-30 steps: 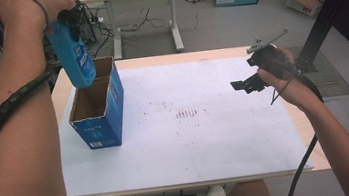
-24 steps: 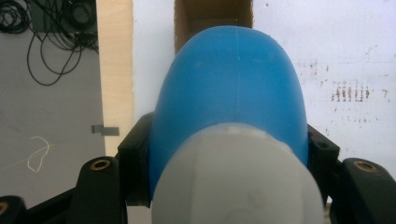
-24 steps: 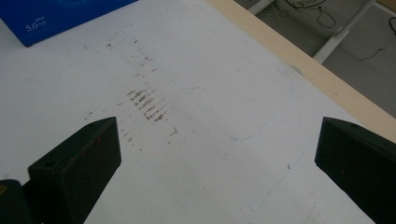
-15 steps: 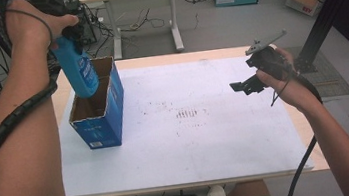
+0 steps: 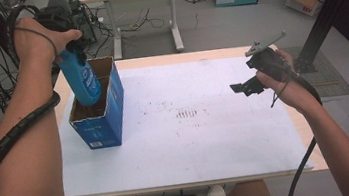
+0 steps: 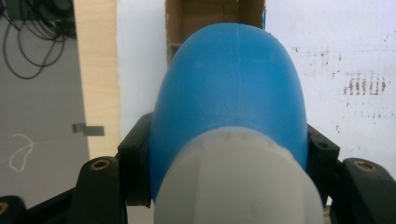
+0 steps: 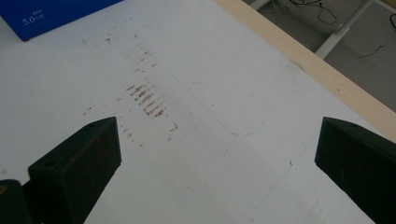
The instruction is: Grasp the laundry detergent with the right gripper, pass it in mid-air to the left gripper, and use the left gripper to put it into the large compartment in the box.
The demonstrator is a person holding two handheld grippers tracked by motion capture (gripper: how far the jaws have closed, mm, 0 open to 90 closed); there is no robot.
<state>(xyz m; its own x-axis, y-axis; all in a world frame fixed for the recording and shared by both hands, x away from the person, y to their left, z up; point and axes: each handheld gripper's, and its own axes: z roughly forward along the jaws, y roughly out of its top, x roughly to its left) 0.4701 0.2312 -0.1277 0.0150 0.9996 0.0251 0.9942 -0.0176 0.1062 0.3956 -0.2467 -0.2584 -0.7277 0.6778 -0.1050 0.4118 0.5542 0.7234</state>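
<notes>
Your left tongs (image 5: pixel 72 49) grip the blue bottle (image 5: pixel 81 80) by its neck, base dipping into the open carton (image 5: pixel 100 122); your right tongs (image 5: pixel 242 88) hang spread, empty, above the worktop (image 5: pixel 193 146).

**Table surface: one box, marked sheet**

I see a table (image 5: pixel 285 114) with a pale wood top, its bare edge showing along the far and right sides. A white sheet (image 5: pixel 193 146) covers nearly all of it. Rows of small brown marks (image 5: pixel 187 112) sit near the sheet's middle; faint pen outlines show in the right gripper view. An open blue box (image 5: pixel 100 122) stands on the sheet near the left edge.
</notes>
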